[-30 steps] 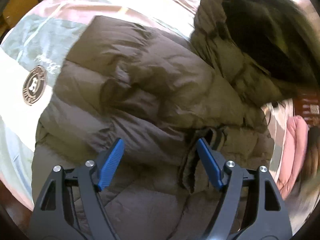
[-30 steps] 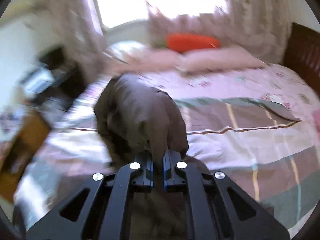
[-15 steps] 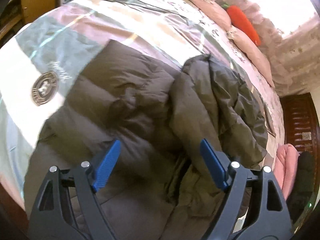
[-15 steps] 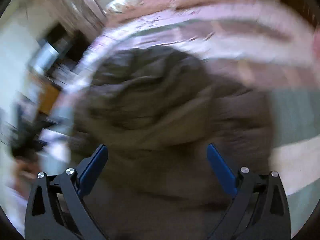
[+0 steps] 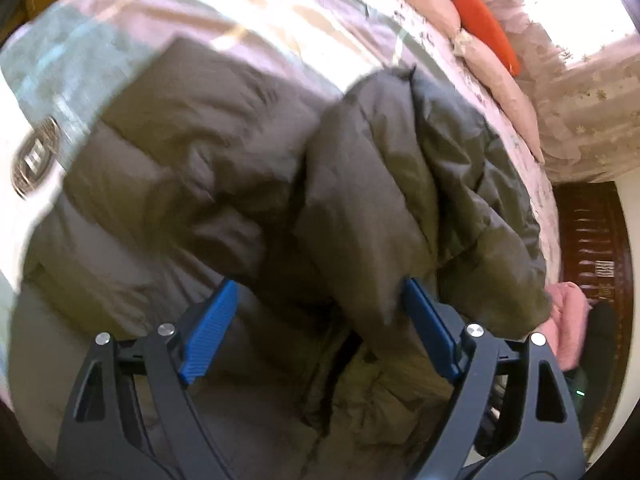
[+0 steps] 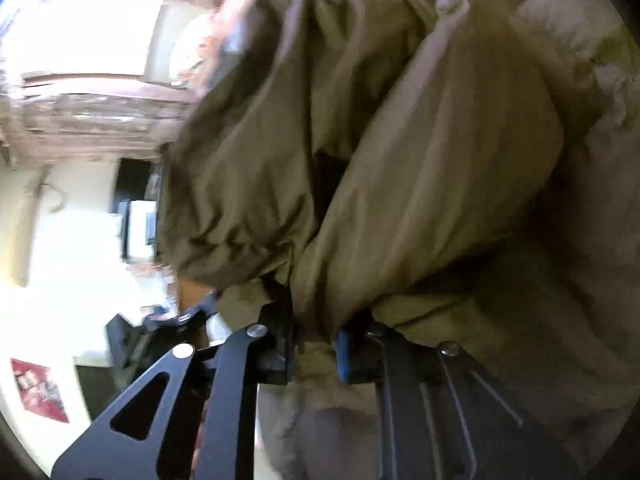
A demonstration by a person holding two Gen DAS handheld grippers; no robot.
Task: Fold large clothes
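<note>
An olive-brown puffer jacket (image 5: 224,152) lies spread on the bed. One part of it (image 5: 400,184) is folded over the body and bunched on the right. My left gripper (image 5: 318,284) hovers just over the jacket's near part, its jaws opening, with the blue pads (image 5: 208,332) apart and the fold's lower end lying between them unpressed. In the rolled right wrist view the jacket (image 6: 420,160) fills the frame. My right gripper (image 6: 316,340) is closing, and its pads pinch a ridge of the jacket's fabric.
The striped pink and green bed cover (image 5: 248,12) carries a round emblem (image 5: 34,160) at the left. Pink pillows (image 5: 496,80) and an orange carrot plush (image 5: 486,24) lie at the bed's far end. Dark wooden furniture (image 5: 588,240) and a pink cloth (image 5: 568,320) stand at the right.
The lifted jacket part came down onto the body. My right gripper let it go, opened wide, rolled and sank, and now pinches a fold. The left gripper's jaws widened a little.
</note>
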